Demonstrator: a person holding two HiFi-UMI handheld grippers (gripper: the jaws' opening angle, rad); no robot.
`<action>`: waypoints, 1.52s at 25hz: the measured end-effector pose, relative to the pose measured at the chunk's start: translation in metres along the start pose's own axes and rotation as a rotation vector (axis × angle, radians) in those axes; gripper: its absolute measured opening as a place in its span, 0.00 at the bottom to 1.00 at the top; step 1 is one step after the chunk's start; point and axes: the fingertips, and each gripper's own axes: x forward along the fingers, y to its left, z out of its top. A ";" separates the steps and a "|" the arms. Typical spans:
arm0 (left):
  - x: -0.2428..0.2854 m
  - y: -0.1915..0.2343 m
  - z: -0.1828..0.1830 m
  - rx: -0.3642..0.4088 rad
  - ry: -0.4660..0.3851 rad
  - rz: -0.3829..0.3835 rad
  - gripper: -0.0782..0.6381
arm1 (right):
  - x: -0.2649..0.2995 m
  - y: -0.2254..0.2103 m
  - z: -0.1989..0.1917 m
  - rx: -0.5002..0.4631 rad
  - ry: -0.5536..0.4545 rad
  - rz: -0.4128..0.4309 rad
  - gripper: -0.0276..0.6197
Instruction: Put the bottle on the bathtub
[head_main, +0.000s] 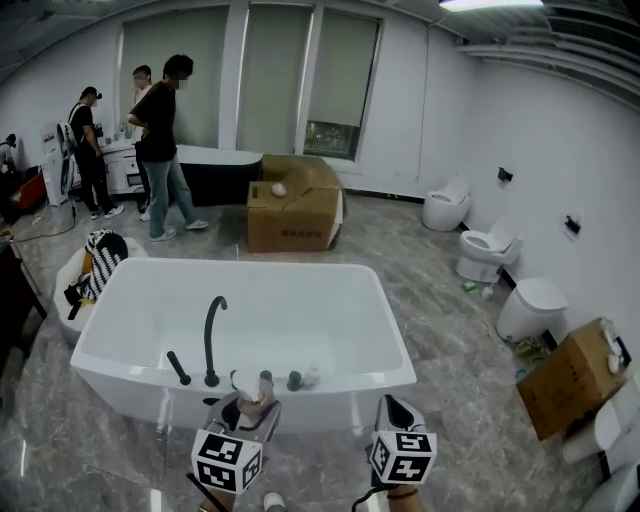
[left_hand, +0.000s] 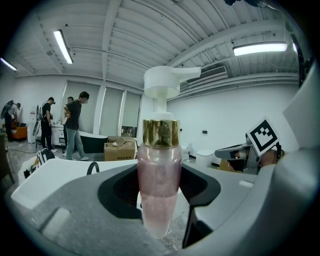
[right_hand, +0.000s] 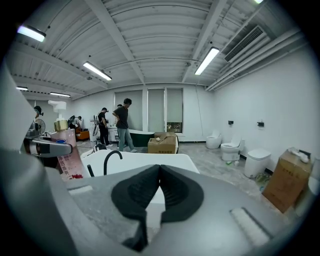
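I count two tubs: a white bathtub (head_main: 330, 405) and a dark tub (head_main: 225, 180). Two cardboard boxes: near box (head_main: 570, 385), far box (head_main: 295, 215). Three toilets: first toilet (head_main: 445, 208), second toilet (head_main: 487, 252), third toilet (head_main: 532, 305). I make out three people standing: one person (head_main: 88, 150), another person (head_main: 141, 90), third person (head_main: 163, 135). One bottle (left_hand: 159, 190). Two grippers: left gripper (head_main: 250, 402), right gripper (head_main: 397, 405).

Upright pink pump bottle (left_hand: 159, 192), gold collar, white head, clamped in left tool (left_hand: 161, 210), by near rim of white bathtub (head_main: 392, 335)

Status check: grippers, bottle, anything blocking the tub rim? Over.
Left gripper shut on pink pump bottle, at bathtub near rim. Right gripper shut, empty. Black faucet and small fittings crowd that rim.
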 end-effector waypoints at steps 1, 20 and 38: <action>0.005 0.005 0.003 -0.001 -0.002 -0.004 0.43 | 0.006 0.001 0.004 -0.002 -0.001 -0.003 0.05; 0.073 0.061 0.005 -0.024 0.003 -0.065 0.43 | 0.087 0.028 0.023 -0.027 0.030 -0.036 0.05; 0.123 0.042 0.006 -0.008 0.050 -0.086 0.43 | 0.131 -0.013 0.031 0.002 0.039 -0.029 0.05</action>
